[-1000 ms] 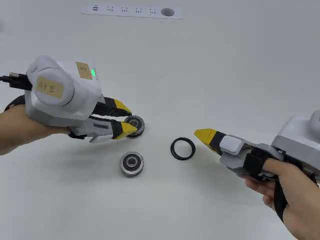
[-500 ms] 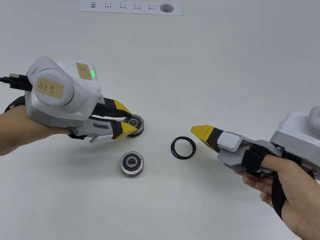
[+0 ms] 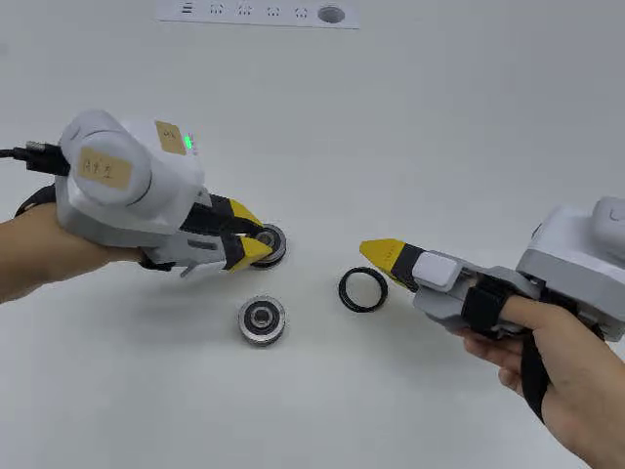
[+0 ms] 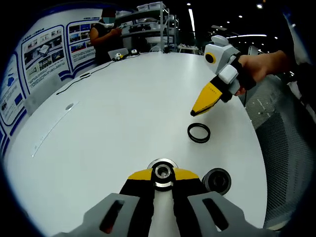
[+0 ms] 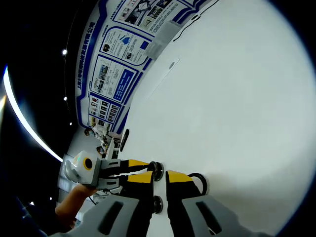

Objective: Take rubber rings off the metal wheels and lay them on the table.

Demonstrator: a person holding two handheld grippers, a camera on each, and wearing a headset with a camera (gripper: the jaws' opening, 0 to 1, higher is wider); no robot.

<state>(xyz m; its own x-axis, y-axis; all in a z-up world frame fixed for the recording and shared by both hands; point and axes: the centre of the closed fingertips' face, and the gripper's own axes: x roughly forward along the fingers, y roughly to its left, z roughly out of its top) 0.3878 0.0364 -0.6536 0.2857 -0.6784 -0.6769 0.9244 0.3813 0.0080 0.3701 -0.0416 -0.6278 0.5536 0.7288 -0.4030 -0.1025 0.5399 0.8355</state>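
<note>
Left tongs [image 4: 163, 178] are closed down on one metal wheel [image 4: 163, 171], yellow tips pinching it from both sides, hub facing the camera in the left gripper view. In the head view we see that held wheel at desk level, left of centre. We can't tell if it rests on the desk [image 3: 439, 147] or sits just off it.

Right tongs [image 3: 377, 253] are pinched together to a thin slit, nothing in them. Their yellow tip points at the loose rubber ring [image 3: 342, 291] and sits just beside its upper right edge in the head view. Contact we can't confirm; it looks slightly apart.

The ring lies flat on the desk between the two tongs, nearer the right one.

The second wheel [image 3: 262, 319] lies flat on the desk, untouched, near the held wheel on the side toward us and left of the ring. Its edge looks dark in the left gripper view. Whether either wheel carries a rubber ring we can't call from these views.

Grip: left hand [image 3: 44, 256] wraps the body of the left tongs, green light [image 3: 189, 144] lit on top. The right hand [image 3: 562, 376] is on the right tongs, strap across the fingers.

Far edge of the desk: white strip with printed marks [image 3: 256, 13]. Background in the left gripper view: wall posters [image 4: 79, 42] and a person [image 4: 104, 30] standing at the far end of the desk.
</note>
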